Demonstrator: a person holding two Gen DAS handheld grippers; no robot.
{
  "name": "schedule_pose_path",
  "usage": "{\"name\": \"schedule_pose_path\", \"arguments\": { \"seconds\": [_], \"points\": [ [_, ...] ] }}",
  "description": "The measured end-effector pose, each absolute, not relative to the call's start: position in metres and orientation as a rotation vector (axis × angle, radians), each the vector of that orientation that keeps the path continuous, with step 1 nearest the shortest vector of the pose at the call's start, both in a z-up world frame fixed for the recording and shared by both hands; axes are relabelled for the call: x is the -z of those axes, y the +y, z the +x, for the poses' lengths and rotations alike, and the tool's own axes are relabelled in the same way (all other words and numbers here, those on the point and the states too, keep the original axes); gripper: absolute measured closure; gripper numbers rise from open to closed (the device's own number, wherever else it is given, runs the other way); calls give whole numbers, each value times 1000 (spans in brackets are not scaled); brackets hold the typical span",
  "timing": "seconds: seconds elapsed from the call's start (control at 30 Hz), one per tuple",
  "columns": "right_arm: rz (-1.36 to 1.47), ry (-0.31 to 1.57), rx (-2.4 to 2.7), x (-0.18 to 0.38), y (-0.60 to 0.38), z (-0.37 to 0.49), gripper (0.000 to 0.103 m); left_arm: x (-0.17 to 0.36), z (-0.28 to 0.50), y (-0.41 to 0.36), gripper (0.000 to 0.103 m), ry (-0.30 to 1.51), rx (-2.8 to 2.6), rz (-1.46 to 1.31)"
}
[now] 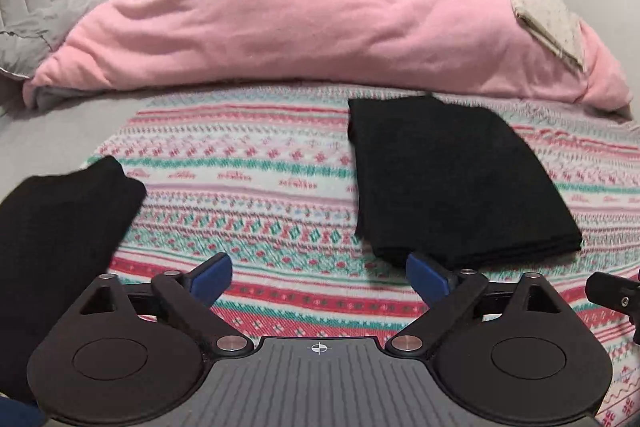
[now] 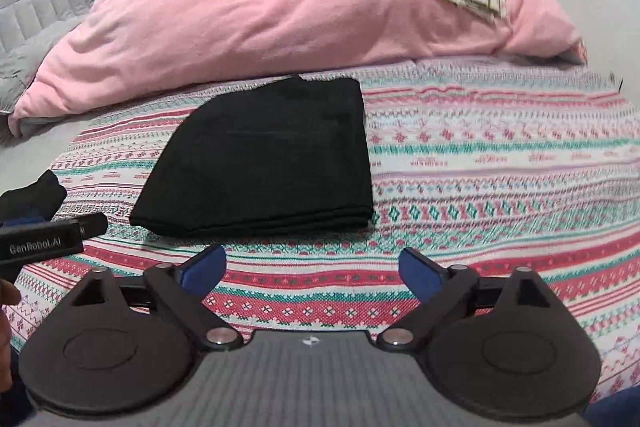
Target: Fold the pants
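Folded black pants (image 2: 260, 159) flat on patterned blanket (image 2: 500, 163), long axis running away

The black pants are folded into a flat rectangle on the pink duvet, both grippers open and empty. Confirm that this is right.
One detail is wrong: the folded black pants lie on the patterned blanket, not on the pink duvet, which is bunched up behind them. The right wrist view shows this. The rest holds: the left gripper and right gripper both have open, empty jaws.
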State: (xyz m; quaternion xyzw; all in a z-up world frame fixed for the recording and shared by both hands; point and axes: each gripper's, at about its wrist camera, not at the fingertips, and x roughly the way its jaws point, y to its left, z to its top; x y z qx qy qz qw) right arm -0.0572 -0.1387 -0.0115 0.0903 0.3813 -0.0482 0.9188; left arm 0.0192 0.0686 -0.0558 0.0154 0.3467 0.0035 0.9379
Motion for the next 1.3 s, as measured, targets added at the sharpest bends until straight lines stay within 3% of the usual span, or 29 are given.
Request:
{"name": "schedule_pose_path", "arguments": {
  "seconds": [0.23,1.3],
  "points": [
    [157,799,104,17,-134,-56,33,64,21,59,0,761,45,35],
    [133,815,126,21,-132,-54,33,64,21,67,0,769,-27,-8]
  ]
}}
